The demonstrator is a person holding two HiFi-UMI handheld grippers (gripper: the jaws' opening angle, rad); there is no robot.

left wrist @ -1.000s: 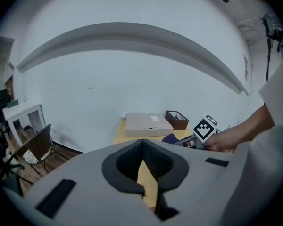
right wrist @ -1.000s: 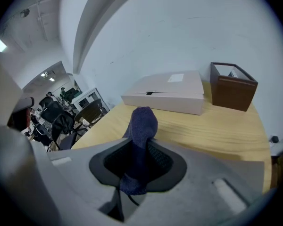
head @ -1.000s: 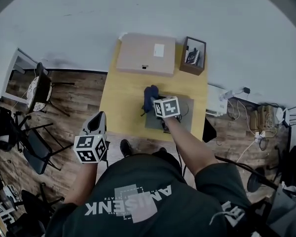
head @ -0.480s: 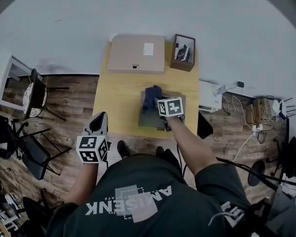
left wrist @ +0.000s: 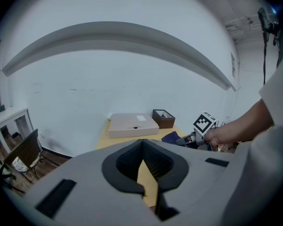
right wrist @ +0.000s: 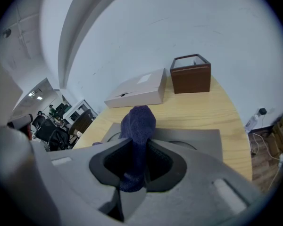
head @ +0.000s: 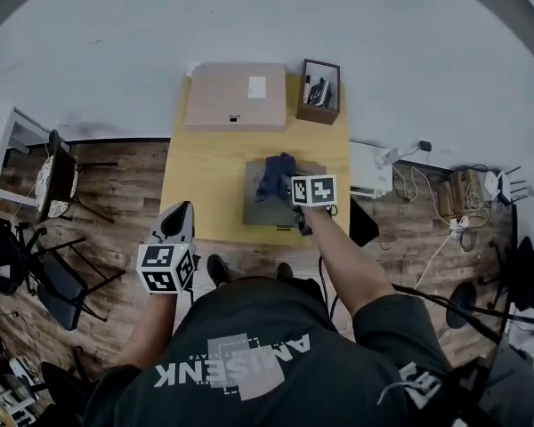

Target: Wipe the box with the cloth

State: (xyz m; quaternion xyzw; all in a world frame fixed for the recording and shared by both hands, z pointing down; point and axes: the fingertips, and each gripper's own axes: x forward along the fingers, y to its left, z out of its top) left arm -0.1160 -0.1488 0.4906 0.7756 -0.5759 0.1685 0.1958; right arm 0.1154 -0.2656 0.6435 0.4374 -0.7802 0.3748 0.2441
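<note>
One tabletop. One flat cardboard box at its far edge: probably light and stiff. One grey mat in the middle, one small brown box far right. One blue cloth, soft and limp, is over the mat, pinched in the right tool. Left tool is closed and empty.

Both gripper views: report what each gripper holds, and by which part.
Right gripper pinches the blue cloth by a bunched fold, the rest sticking out past its jaws. Left gripper holds nothing, jaws together.
</note>
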